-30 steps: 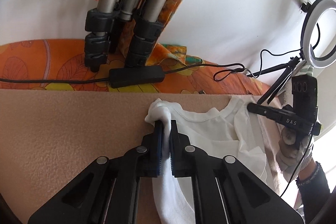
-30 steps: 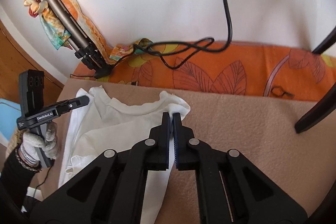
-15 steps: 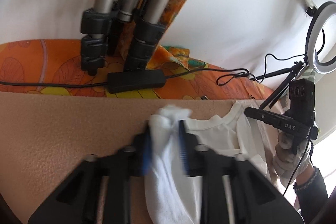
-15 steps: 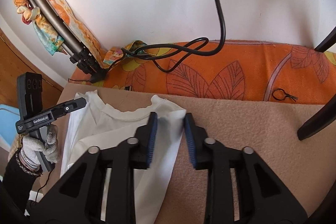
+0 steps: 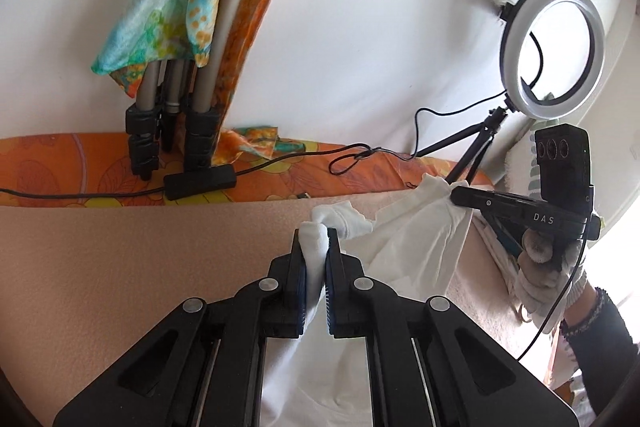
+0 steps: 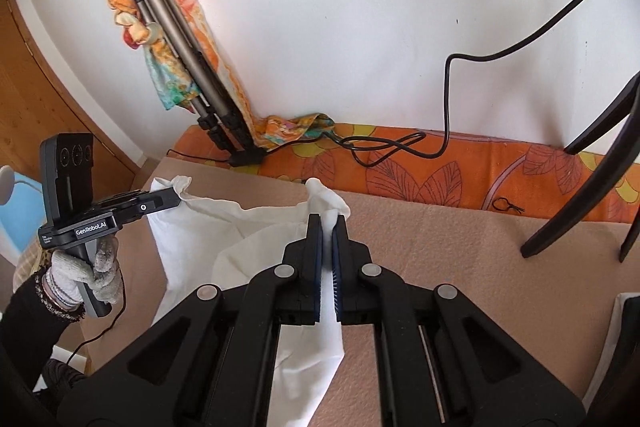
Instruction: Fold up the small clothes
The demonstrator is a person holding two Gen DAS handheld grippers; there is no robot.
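A beige blanket (image 6: 460, 247) covers the table; behind it lies an orange flowered cloth (image 6: 460, 167) against a white wall (image 6: 340, 7), where a folded tripod (image 6: 188, 67) leans; a ring light (image 5: 554, 51) stands at one corner. The white shirt (image 6: 240, 227) hangs above the blanket, stretched sideways between both grippers; the left gripper (image 5: 315, 247) and the right gripper (image 6: 327, 227) each have jaws pinching a bunched upper corner.
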